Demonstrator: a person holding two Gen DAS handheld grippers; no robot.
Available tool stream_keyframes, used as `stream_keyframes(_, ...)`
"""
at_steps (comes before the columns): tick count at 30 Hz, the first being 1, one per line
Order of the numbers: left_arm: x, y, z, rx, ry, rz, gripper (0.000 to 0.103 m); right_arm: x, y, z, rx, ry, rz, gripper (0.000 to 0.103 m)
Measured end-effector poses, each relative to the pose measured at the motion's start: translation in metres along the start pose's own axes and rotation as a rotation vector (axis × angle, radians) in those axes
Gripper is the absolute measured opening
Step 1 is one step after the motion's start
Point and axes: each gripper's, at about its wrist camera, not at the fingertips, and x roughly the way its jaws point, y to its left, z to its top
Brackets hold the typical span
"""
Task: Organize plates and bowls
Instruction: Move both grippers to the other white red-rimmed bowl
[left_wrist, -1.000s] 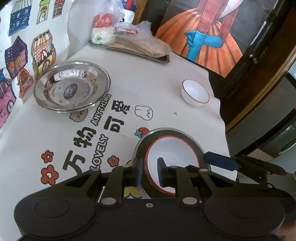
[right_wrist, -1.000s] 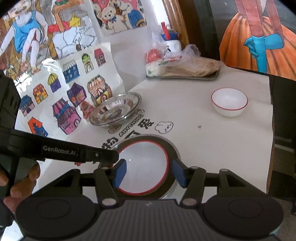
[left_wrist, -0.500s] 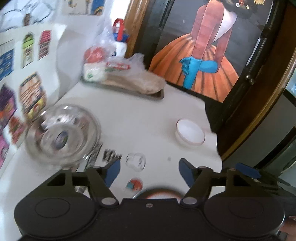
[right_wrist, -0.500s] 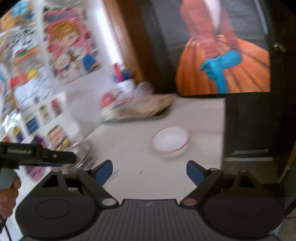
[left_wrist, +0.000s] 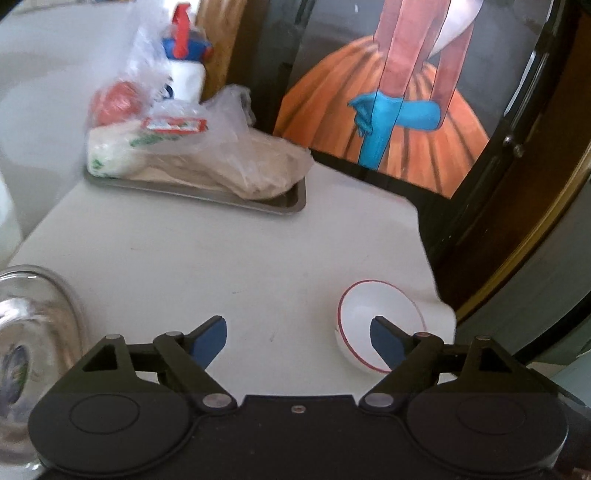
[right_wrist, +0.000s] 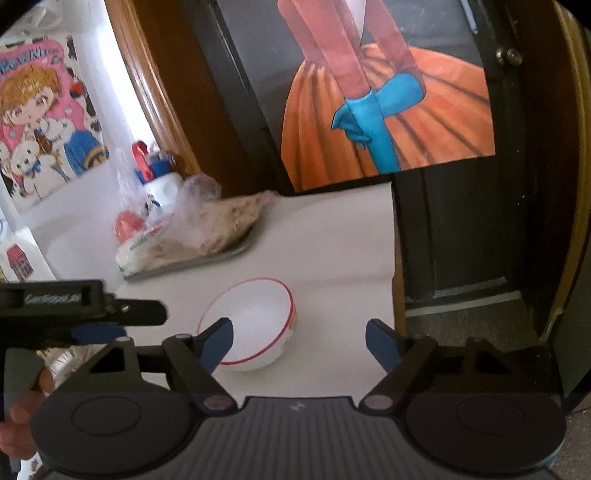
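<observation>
Both grippers' fingers stand wide apart, gripping nothing; the left gripper (left_wrist: 297, 339) has just been opening, the right gripper (right_wrist: 299, 341) closing slightly. The white red-rimmed bowl (right_wrist: 255, 325) sits on the bench (left_wrist: 221, 258), just behind the left gripper's right finger and the right gripper's left finger. Farther off lies a tray (left_wrist: 288, 205) of bagged food.

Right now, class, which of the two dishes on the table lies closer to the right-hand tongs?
The white bowl with the red rim, just ahead of the open right tongs. The shiny steel dish sits farther off at the table's left edge.
</observation>
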Motion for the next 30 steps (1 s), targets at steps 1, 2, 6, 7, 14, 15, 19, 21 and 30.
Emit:
stream_keyframes(1,0.008,-0.001,0.002,0.003,0.011,0.001,0.086,0.004,0.0,-0.001,-0.001,0.004,0.002,0.082)
stream_keyframes(2,0.012,0.0,0.002,0.003,0.016,0.0,0.086,0.008,0.001,-0.002,-0.004,0.006,0.002,0.082)
stream_keyframes(6,0.03,-0.001,0.004,0.01,0.034,-0.005,0.086,0.015,0.003,-0.005,-0.021,0.006,-0.002,0.08)
stream_keyframes(7,0.033,-0.001,0.004,0.012,0.037,-0.005,0.086,0.016,0.003,-0.006,-0.026,0.006,0.0,0.08)
stream_keyframes(14,0.048,-0.002,0.003,0.01,0.058,-0.015,0.084,0.021,0.008,-0.005,-0.032,0.014,0.023,0.074)
stream_keyframes(15,0.049,-0.002,0.003,0.009,0.061,-0.019,0.083,0.022,0.009,-0.005,-0.032,0.019,0.026,0.073)
stream_keyframes(19,0.053,-0.002,0.003,0.004,0.072,-0.031,0.078,0.026,0.01,-0.006,-0.027,0.041,0.033,0.066)
stream_keyframes(21,0.054,-0.003,0.003,0.007,0.073,-0.035,0.074,0.027,0.01,-0.005,-0.024,0.044,0.034,0.062)
stream_keyframes(30,0.059,-0.004,0.002,0.001,0.088,-0.055,0.062,0.03,0.011,-0.005,-0.025,0.051,0.044,0.058)
